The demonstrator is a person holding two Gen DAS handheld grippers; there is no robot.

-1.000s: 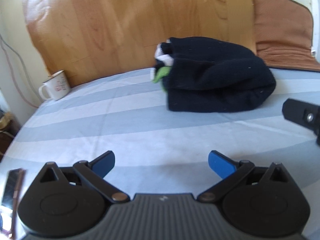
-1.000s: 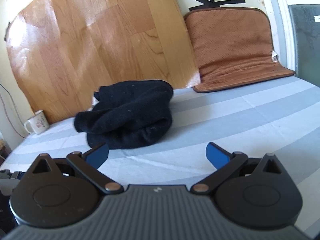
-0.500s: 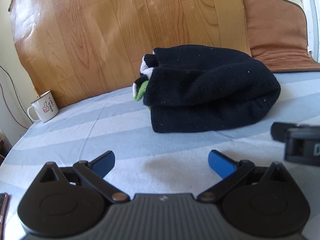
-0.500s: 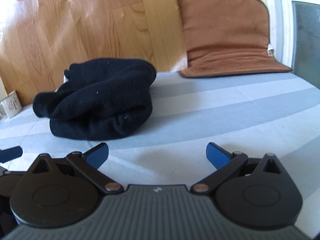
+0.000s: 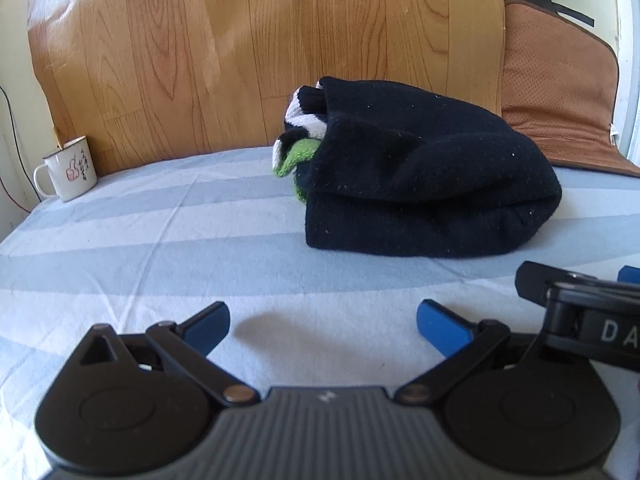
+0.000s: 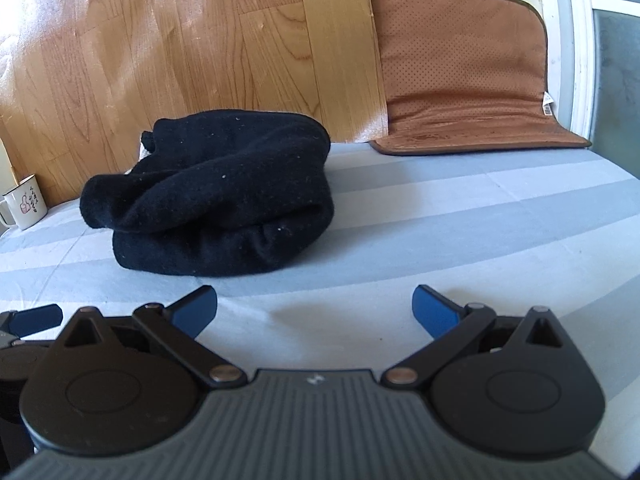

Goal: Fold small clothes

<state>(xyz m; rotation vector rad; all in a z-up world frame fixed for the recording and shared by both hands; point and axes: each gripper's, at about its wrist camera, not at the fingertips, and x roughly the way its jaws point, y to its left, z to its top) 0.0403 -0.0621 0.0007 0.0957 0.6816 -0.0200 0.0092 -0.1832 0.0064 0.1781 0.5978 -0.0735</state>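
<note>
At the far left, a white enamel mug (image 5: 70,172) with a red motif stands on the blue-and-white striped sheet (image 5: 192,240), close against the wood-grain panel (image 5: 240,52) that rises behind the surface; the right wrist view catches the same mug (image 6: 25,206) at its left edge. Nearer the camera, the left gripper (image 5: 322,326) hangs low over bare sheet with its blue-tipped fingers (image 5: 208,326) spread wide and nothing between them. Toward the middle lies the black knitted garment (image 5: 424,188), folded into a thick bundle resting on the sheet, well ahead of both grippers and untouched. White and green fabric pokes out at its left end, toward the mug. In the right wrist view the garment (image 6: 216,204) sits left of centre. The right gripper (image 6: 314,312) is just beside the left one, its fingers (image 6: 434,314) likewise wide apart and empty over the sheet. At the far right a brown perforated cushion (image 6: 464,76) leans against the wall, its lower flap lying on the sheet.
</note>
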